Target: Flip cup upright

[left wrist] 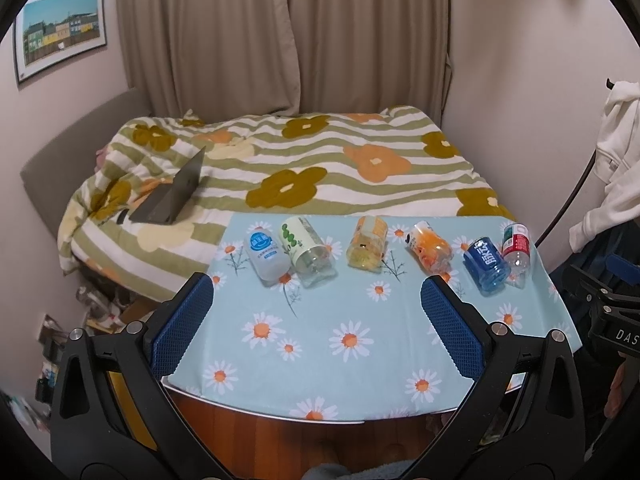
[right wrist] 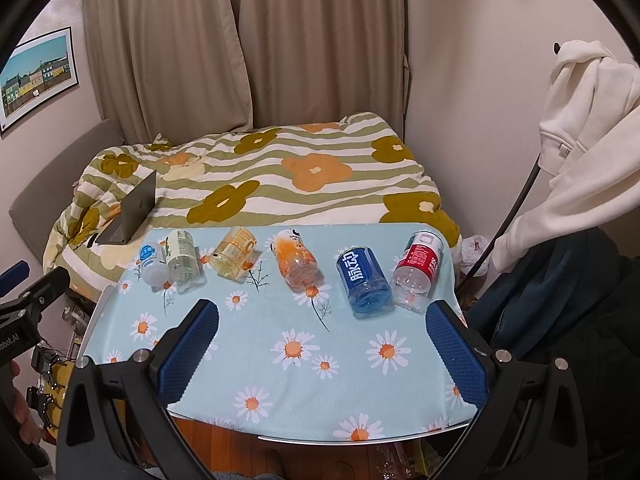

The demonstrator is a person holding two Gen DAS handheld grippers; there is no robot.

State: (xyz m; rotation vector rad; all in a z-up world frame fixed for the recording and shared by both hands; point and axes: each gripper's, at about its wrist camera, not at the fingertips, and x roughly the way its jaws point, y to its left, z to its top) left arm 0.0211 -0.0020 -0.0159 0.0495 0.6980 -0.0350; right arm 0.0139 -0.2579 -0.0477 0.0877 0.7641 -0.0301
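Note:
Several cut plastic bottle cups lie on their sides in a row at the far edge of the table with the daisy cloth: white-blue, green-label, yellow, orange, blue, red-label. In the right wrist view the same row runs from white-blue to blue and red-label. My left gripper is open and empty, short of the row. My right gripper is open and empty, short of the blue cup.
A bed with a flowered quilt lies behind the table, a laptop on it. A white hoodie hangs at the right. The table's front edge is near the grippers. Clutter lies on the floor at the left.

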